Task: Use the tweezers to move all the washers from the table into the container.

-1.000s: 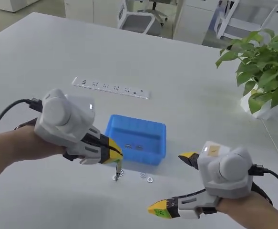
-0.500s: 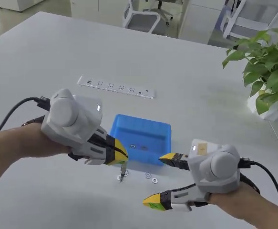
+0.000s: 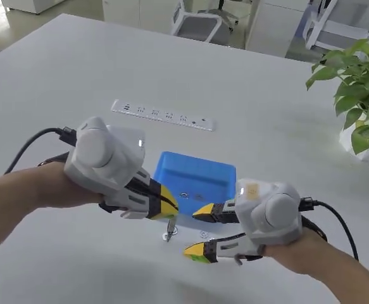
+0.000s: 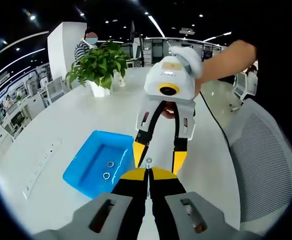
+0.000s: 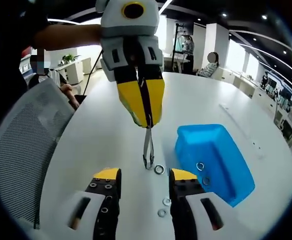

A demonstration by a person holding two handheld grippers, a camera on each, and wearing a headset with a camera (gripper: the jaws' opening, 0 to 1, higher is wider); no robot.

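Right gripper view puts the tweezers [image 5: 148, 145] upright in front of you. Their tips are down on the surface [image 5: 85, 150], just beside one washer [image 5: 159, 169]; you cannot tell from here whether they touch it. Your left gripper [image 5: 141, 107] has its yellow fingers [image 5: 128, 97] pressed together on the upper end of the tweezers.

Two more loose washers [image 5: 167, 202] lie on the surface nearer to you, between the fingers [image 5: 106, 175] of your right gripper [image 5: 144, 173]. Those fingers stand wide apart and hold nothing. Just beside the washers sits the blue container [image 5: 221, 150], with two washers in it [image 5: 200, 166] on its floor.

In the left gripper view your own fingers [image 4: 135, 175] meet with no gap. The right gripper [image 4: 159, 156] faces you with its fingers spread and a washer showing on the surface between them.

In the head view the container [image 3: 200, 174] lies well in from every edge of the surface [image 3: 76, 76]. Your left gripper [image 3: 171, 206] is at its near left corner and your right gripper [image 3: 191, 232] is open just in front of it. A white power strip [image 3: 162, 116] lies between the container and the far edge. A potted plant [image 3: 361, 82] stands by the right edge.
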